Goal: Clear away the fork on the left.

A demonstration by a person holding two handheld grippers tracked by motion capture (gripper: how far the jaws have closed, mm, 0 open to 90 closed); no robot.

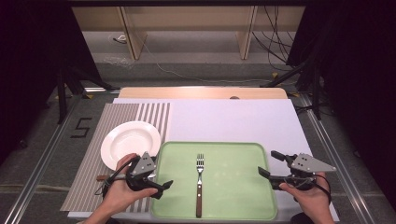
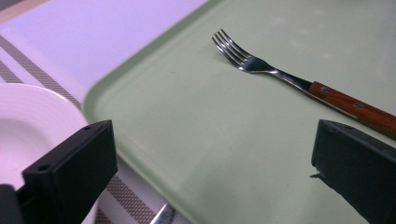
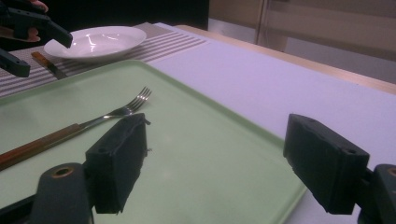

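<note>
My left gripper: jaws wide apart, empty, at green tray edge. Right gripper: same. Wooden-handled fork on tray; white plate beside.

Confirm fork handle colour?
Reddish-brown wood on the fork, clearest in the left gripper view.

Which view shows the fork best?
The left gripper view: the fork is close, tines sharp, though its handle end is cut off. The high view shows it whole but small; the right gripper view shows it low and dim.
</note>
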